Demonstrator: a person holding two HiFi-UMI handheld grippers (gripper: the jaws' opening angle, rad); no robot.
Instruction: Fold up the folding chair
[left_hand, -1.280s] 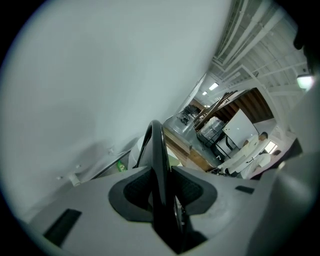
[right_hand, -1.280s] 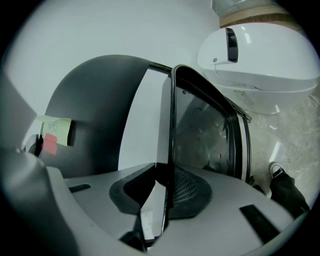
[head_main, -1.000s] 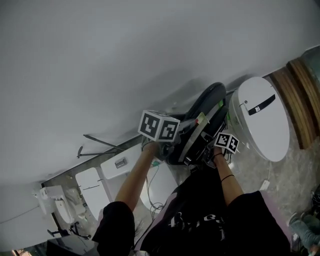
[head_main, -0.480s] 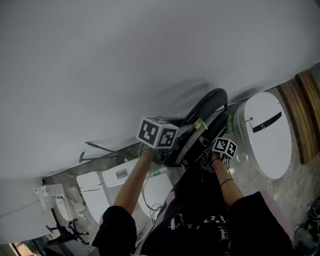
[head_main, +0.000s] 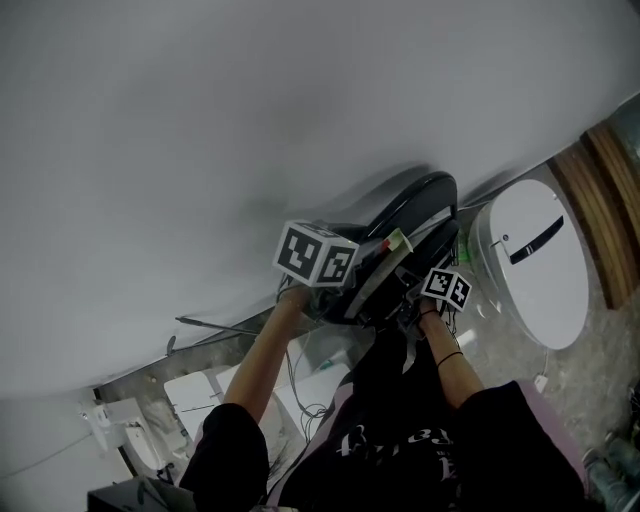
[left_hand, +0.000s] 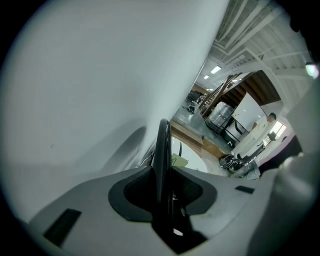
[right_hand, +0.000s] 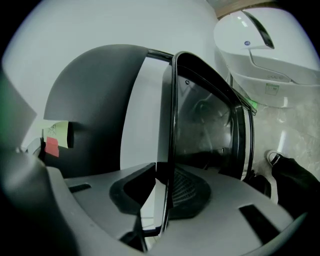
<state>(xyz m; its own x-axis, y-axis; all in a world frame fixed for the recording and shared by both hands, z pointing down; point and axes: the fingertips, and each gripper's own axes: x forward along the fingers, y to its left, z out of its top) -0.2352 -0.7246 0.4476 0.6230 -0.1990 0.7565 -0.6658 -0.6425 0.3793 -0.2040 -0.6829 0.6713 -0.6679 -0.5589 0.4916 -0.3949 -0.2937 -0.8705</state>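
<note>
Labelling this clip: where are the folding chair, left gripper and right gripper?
folding chair (head_main: 415, 203), head view, curved black rim
left gripper (left_hand: 162, 187), left gripper view, between its jaws
right gripper (right_hand: 165, 200), right gripper view, between its jaws

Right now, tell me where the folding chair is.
In the head view the folding chair sits right of centre, beside the pale wall, just left of the white toilet, clamped by the left hand-held gripper and right hand-held gripper.

chair frame (head_main: 420, 197): glossy black (metal-like) | white casing (head_main: 540, 295): smooth glossy plastic | wall (head_main: 250, 120): matt
</note>
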